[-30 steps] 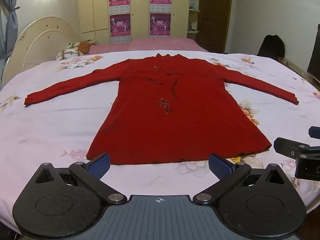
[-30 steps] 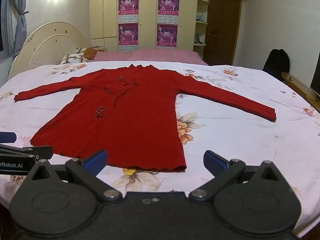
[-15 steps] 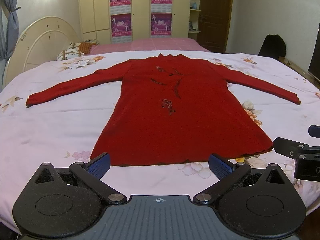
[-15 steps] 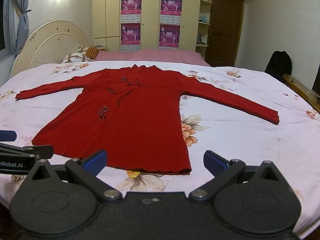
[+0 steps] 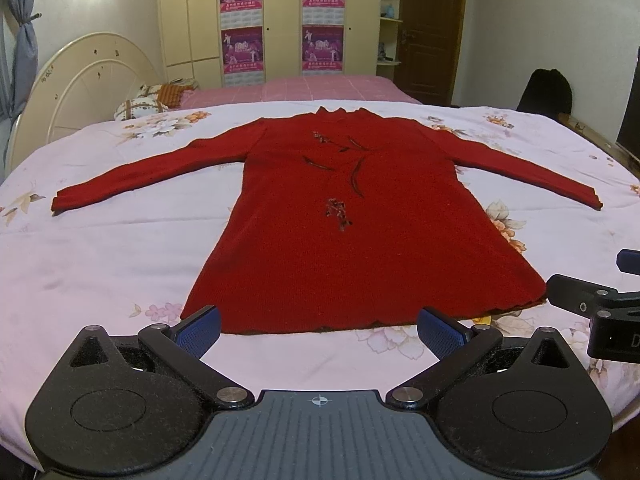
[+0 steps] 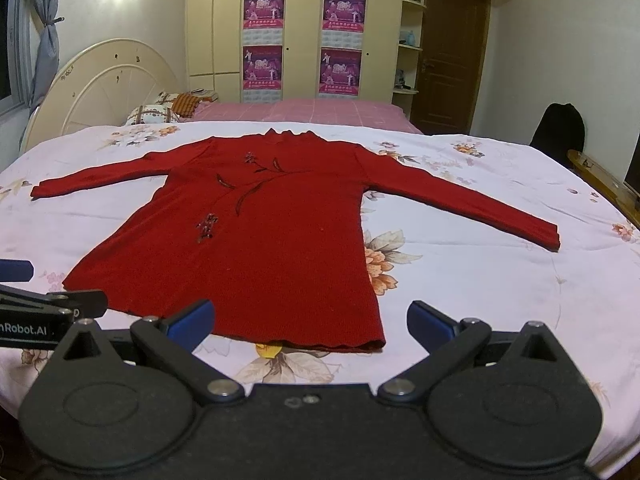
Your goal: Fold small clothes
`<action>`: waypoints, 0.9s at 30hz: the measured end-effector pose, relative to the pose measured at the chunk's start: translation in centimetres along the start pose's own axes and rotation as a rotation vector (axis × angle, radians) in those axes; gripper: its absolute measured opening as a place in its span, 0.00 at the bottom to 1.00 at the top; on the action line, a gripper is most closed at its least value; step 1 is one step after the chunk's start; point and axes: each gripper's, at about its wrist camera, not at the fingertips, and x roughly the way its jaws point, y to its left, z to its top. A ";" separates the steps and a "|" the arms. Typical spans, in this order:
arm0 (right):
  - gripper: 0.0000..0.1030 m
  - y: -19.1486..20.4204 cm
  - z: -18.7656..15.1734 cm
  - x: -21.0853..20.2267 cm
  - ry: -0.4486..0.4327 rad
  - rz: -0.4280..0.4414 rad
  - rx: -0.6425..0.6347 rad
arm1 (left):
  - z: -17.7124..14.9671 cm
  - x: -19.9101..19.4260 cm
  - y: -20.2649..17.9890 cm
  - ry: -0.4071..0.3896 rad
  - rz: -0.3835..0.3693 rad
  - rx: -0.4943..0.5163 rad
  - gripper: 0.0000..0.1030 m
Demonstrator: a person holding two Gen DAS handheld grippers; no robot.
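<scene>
A red long-sleeved knit top [image 5: 352,216] lies flat and face up on the floral bedsheet [image 5: 100,248], sleeves spread to both sides, hem toward me. It also shows in the right wrist view [image 6: 264,240]. My left gripper [image 5: 320,326] is open and empty, just short of the hem's left half. My right gripper [image 6: 310,318] is open and empty, in front of the hem's right corner. The right gripper's fingers [image 5: 580,300] show at the right edge of the left wrist view. The left gripper's fingers [image 6: 60,304] show at the left edge of the right wrist view.
The bed's near edge is below the grippers. A cream headboard [image 5: 92,80] stands at the back left with pillows [image 5: 140,108]. A second pink bed [image 5: 300,88], wardrobes with posters [image 5: 280,20] and a door [image 5: 432,28] are behind. A dark chair [image 5: 544,92] stands right.
Both grippers have moved a little forward and to the left along the hem; the top sits slightly more to the right in both views. Both stay open.
</scene>
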 end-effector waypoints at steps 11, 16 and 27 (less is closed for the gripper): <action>0.99 0.1 0.0 0.1 0.001 0.000 -0.002 | 0.0 0.3 0.0 -0.001 0.006 -0.001 1.00; 0.99 0.1 0.0 0.1 0.003 0.002 -0.003 | 0.0 0.3 0.1 -0.001 0.006 -0.002 1.00; 0.99 0.1 0.0 0.2 0.003 0.003 -0.005 | -0.1 0.3 0.1 -0.005 0.009 0.000 1.00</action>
